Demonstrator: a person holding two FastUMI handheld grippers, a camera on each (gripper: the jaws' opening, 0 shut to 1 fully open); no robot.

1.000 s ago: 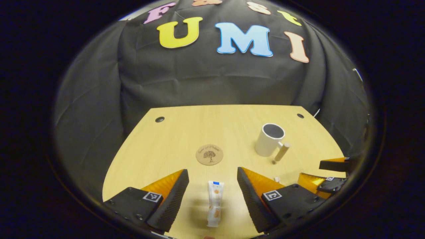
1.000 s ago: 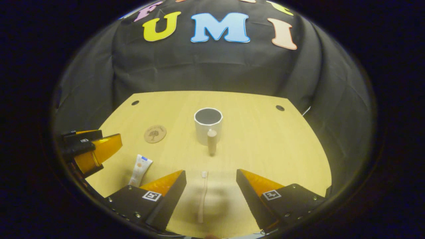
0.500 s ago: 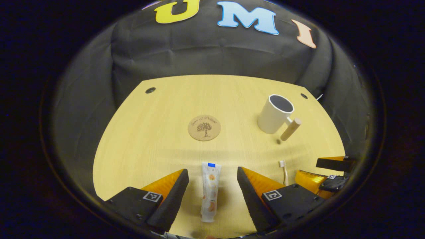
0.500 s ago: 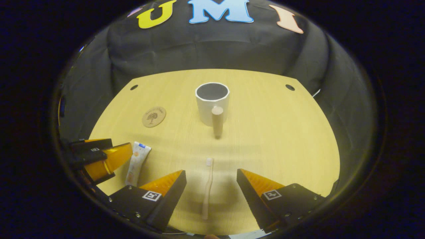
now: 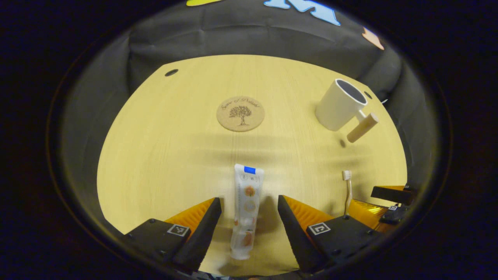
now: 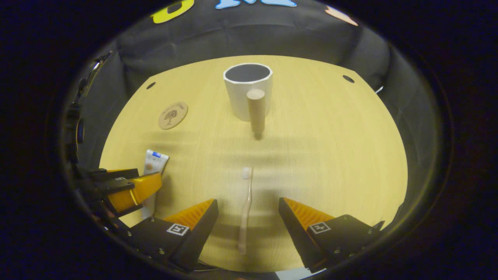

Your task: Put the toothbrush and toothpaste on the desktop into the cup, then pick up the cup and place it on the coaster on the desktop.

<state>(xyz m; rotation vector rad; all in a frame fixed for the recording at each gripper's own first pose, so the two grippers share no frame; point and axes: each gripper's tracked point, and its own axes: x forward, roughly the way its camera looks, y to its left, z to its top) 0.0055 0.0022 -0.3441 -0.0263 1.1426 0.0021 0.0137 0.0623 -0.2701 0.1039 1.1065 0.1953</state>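
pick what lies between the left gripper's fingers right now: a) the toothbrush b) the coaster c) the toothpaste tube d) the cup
c: in the left gripper view the toothpaste tube lies flat on the desktop between the open left gripper, untouched by its fingers; the toothbrush lies between the right gripper instead.

Coaster [image 5: 240, 113] lettering too small

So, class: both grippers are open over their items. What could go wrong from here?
1. The toothbrush is thin and lies flat on the desk; the right gripper may close above it.
2. The toothpaste is a soft tube and could slip or buckle in the left gripper.
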